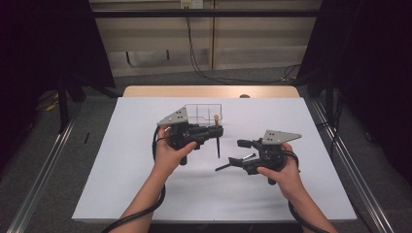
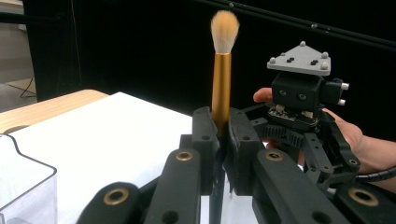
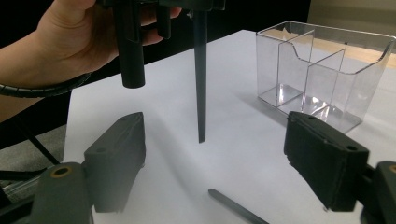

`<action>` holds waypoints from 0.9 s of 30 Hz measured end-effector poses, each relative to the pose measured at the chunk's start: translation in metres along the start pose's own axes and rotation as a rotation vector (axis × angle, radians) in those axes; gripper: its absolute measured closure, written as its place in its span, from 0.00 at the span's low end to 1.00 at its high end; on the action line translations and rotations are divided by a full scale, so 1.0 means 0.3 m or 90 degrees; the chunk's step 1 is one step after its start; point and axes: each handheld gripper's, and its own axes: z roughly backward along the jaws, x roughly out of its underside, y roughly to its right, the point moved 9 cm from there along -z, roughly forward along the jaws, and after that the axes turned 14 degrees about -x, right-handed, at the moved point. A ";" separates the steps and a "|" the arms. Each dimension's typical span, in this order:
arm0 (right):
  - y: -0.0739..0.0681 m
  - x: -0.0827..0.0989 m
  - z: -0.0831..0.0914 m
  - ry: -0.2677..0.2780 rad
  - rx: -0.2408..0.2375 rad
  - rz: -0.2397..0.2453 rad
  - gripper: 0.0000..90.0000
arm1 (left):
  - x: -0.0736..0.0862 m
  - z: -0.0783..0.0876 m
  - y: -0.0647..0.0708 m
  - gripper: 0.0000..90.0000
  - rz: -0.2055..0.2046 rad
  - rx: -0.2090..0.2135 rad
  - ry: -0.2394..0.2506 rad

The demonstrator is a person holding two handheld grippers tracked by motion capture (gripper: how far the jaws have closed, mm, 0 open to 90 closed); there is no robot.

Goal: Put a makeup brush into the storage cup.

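White-covered table [image 1: 145, 184]; clear divided box [image 1: 204, 112]; dark stick [image 1: 235, 162]

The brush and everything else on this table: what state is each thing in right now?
Brush: upright, bristles up, clamped at its handle.
Left claw: shut on the brush.
Right claw: open, nothing between its pads.
Clear box: standing on the table, empty, divided into compartments.
Dark stick: lying flat on the white sheet.

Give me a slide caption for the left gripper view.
Left tongs clamp an upright gold-handled makeup brush with tan bristles above the white table sheet, the right tongs waiting beyond.
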 end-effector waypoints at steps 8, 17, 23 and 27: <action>0.022 0.025 0.041 -0.008 0.024 0.004 0.11 | -0.008 0.016 -0.014 0.93 -0.001 -0.012 0.005; 0.043 0.054 0.094 -0.006 0.058 0.006 0.07 | -0.016 0.035 -0.029 0.93 -0.003 -0.026 0.006; 0.048 0.067 0.119 -0.004 0.070 0.010 0.06 | -0.020 0.041 -0.041 0.93 -0.003 -0.035 0.013; 0.050 0.079 0.129 -0.008 0.073 0.018 0.03 | -0.019 0.045 -0.046 0.93 -0.004 -0.036 0.011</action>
